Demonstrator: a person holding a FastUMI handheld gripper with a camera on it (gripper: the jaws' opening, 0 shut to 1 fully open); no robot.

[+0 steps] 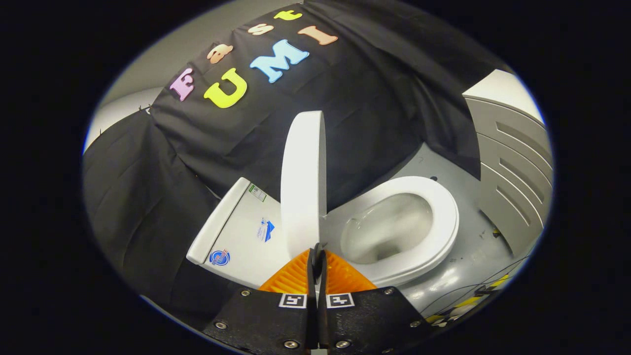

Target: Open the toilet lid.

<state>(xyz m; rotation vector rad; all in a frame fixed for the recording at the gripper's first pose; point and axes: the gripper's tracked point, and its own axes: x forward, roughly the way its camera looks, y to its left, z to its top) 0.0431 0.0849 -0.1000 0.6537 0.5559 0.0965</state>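
Observation:
The white toilet lid (303, 187) stands raised, nearly upright, seen almost edge-on, between the tank (241, 231) and the open bowl. To one side of it the white seat (446, 217) lies flat on the bowl (384, 231), whose inside shows. My gripper (316, 254) is at the lid's near rim. Its fingers are pressed close together with a thin white sliver of the rim between them, so it is shut on the lid's edge.
A grey cabinet (512, 172) with slatted drawer fronts stands beyond the seat. The grey floor (473, 256) lies around the bowl, with yellow and black cables (473, 298) near the gripper's body. Black cloth hangs behind the toilet.

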